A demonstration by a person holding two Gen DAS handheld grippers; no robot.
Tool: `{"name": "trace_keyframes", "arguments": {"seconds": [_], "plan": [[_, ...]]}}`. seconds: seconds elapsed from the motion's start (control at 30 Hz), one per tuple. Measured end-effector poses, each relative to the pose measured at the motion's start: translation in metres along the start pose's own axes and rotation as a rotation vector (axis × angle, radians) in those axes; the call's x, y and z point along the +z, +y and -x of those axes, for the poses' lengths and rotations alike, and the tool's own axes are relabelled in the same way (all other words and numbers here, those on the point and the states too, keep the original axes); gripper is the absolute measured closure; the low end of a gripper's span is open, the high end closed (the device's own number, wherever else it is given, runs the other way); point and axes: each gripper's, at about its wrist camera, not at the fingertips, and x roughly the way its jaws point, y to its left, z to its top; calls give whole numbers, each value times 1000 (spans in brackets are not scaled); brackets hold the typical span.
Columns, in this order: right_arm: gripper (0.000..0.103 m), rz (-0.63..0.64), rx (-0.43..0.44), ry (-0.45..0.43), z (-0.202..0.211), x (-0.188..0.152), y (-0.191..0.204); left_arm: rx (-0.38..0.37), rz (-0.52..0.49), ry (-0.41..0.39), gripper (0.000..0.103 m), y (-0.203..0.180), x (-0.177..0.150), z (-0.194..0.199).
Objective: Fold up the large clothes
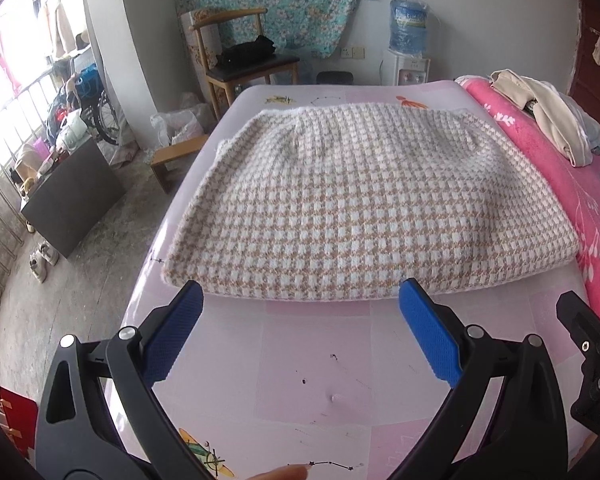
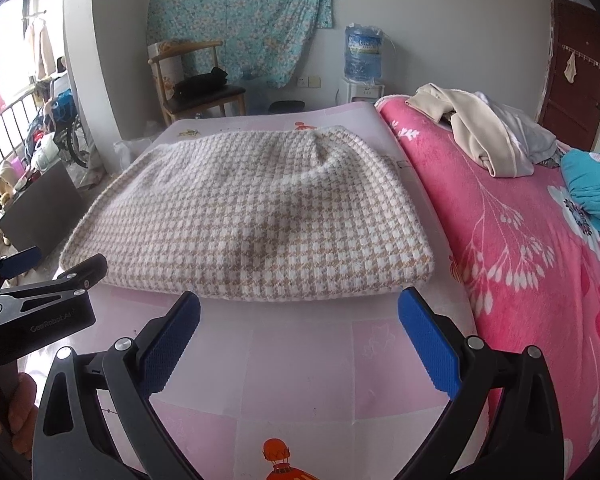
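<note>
A large beige-and-white houndstooth knit garment lies folded into a flat rectangle on the pink mat that covers the bed. It also shows in the right wrist view. My left gripper is open and empty, its blue pads just short of the garment's near edge. My right gripper is open and empty, also just short of the near edge, toward the garment's right corner. Each gripper shows at the side of the other's view.
A pink floral blanket lies right of the mat, with a pile of beige and grey clothes and a teal cloth on it. A wooden chair and a water dispenser stand at the far wall. The bed's left edge drops to the floor.
</note>
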Motion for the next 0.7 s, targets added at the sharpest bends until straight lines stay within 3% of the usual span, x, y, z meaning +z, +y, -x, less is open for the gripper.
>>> {"name": "trace_keyframes", "arguments": {"seconds": [0.7], "plan": [[6,16,-1,38,-11,-2,7,-39,11,26,8,2,-1,-8]]}}
